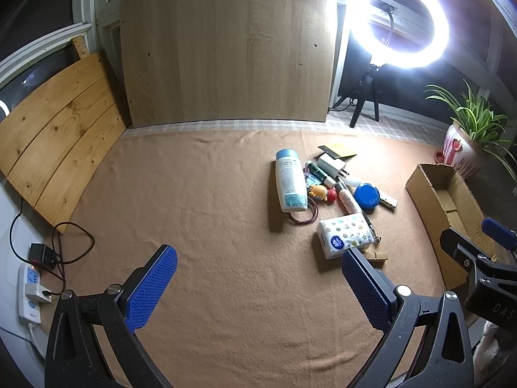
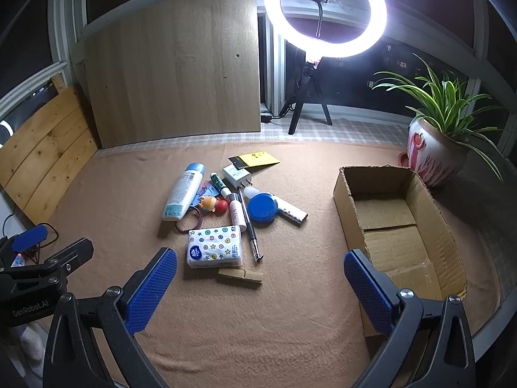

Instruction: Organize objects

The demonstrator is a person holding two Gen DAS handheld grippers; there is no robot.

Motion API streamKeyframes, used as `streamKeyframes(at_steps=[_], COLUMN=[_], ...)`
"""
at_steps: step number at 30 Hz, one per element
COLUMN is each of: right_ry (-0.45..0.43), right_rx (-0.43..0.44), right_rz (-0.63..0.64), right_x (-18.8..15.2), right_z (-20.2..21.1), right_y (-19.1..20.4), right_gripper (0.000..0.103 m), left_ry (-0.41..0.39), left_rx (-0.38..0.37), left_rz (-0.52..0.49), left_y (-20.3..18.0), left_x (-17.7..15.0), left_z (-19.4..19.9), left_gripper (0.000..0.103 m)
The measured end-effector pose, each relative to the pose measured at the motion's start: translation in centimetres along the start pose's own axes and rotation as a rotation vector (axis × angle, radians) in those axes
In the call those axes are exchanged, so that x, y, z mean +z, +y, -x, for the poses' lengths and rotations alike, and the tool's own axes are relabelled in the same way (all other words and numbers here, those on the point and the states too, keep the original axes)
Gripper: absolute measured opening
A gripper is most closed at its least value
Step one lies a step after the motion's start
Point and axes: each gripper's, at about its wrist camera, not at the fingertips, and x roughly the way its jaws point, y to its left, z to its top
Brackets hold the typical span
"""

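While both grippers are hovering wide open, holding nothing:
Tissue pack (image 2: 215,245): lying just ahead of right gripper (image 2: 260,286), long axis crosswise.
Left gripper (image 1: 258,286): sitting farther away; pack ahead-right.
Box (image 2: 449,232): standing ahead-right of right gripper.

Single hard light source, dark room, strong fisheye on both views.

Ring light (image 1: 399,21) (image 2: 325,13) on a tripod blows out to pure white with a halo around it; windows behind are black. Orange cloth (image 1: 226,226) (image 2: 290,323) is evenly lit mid-frame and dims toward the near edge. Objects throw dark shadows toward the camera and left: the bottle (image 1: 290,181) (image 2: 183,191) and tissue pack (image 1: 345,234) (image 2: 215,245) most clearly. Centre is sharp, no motion blur. Edges curve heavily, corners vignette to black. Wooden board (image 1: 226,48) (image 2: 174,68) bows visibly.
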Motion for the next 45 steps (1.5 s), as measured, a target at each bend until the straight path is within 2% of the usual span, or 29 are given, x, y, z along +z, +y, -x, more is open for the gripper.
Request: streamKeyframes(at_steps=[38, 45], right_ry=[0.013, 0.031], right_rx=[0.005, 0.040], right_rz=[-0.003, -0.035], right_x=[0.3, 0.3], right_z=[-0.8, -2.0], right_y=[0.0, -0.9], right_gripper=[0.102, 0.102], left_ry=[0.018, 0.035], left_rx=[-0.017, -0.023], left_rz=[-0.003, 0.002], left_y=[-0.3, -0.2], left_x=[0.0, -0.1], left_z=[-1.0, -1.8], left_gripper=[0.103, 0.103])
